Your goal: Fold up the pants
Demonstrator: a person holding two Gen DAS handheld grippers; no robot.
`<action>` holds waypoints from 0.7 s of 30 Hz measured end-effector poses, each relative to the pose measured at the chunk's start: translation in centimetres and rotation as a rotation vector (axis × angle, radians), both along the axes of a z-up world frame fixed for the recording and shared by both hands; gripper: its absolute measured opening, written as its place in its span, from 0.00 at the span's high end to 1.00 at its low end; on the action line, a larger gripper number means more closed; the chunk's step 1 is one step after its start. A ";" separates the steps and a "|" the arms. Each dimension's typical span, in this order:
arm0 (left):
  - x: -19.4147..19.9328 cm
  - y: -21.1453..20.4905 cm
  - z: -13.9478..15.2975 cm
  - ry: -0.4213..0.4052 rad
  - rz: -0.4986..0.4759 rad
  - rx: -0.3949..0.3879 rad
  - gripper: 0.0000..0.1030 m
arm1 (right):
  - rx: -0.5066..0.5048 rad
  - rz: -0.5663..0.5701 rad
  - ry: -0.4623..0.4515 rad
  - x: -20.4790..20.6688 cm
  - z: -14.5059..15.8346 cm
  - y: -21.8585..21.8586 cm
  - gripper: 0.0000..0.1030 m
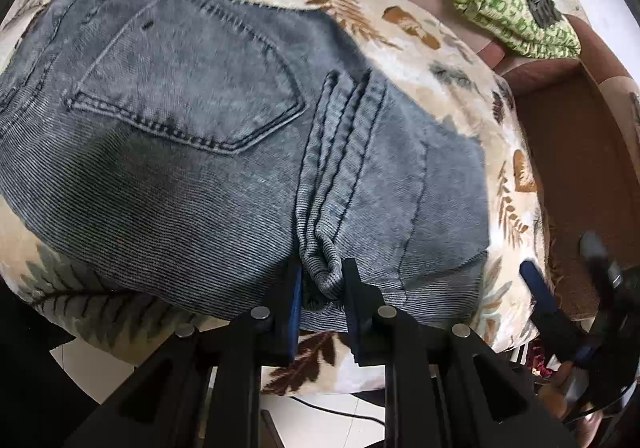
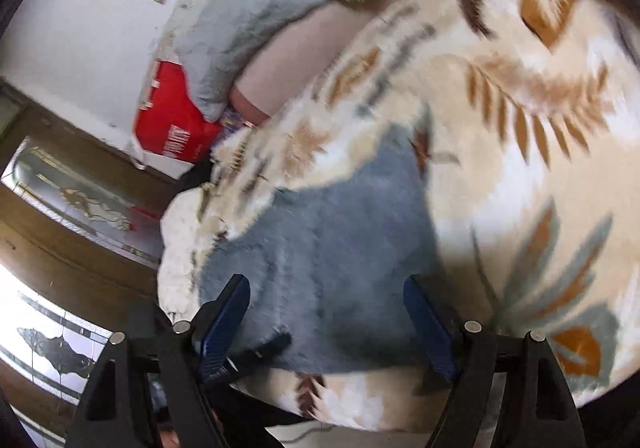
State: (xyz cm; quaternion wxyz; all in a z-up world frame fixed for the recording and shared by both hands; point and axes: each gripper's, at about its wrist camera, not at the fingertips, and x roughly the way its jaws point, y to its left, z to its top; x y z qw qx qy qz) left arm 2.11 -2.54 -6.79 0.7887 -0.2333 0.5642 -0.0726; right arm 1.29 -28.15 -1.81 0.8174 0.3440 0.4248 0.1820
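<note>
The pants (image 1: 192, 136) lie flat on a leaf-print blanket (image 1: 432, 48), back pocket (image 1: 188, 88) up, close to the blanket's near edge. They are grey-blue denim with a fine ribbed weave, thick double-stitched seams and a bunched ridge of hem or seam folds running toward the left gripper (image 1: 322, 284). That gripper's jaws are narrow and pinch this bunched ridge at the near edge of the fabric. The right gripper (image 2: 328, 324) hangs above the pants with its jaws wide and nothing between them; its view is blurred, so finer detail of the cloth below cannot be read. Handling judgement: the denim is soft but fairly heavy, limp enough to sag and drag when lifted from one point, and rough enough not to slip from the pads. Stacked seams are the firmest places to grip; a single layer would likely pull away from the layers under it. A second hold on the same edge, well apart from the first, would keep the fold line straight. The plush blanket may cling and ruck under sliding cloth.
</note>
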 end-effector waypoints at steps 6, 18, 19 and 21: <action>0.1 0.1 0.7 0.011 -0.031 0.011 0.70 | 0.091 0.107 0.254 2.4 -8.0 1.0 0.18; 1.7 -4.2 0.6 -0.131 -0.188 0.214 0.38 | 0.188 0.109 0.135 9.0 -2.0 -1.4 0.18; 1.7 -4.3 0.3 -0.123 -0.200 0.226 0.38 | 0.227 0.132 0.150 10.4 -2.7 -1.2 0.18; 1.8 -3.7 0.3 -0.123 -0.199 0.196 0.38 | 0.102 0.118 0.264 13.2 -6.2 -0.8 0.21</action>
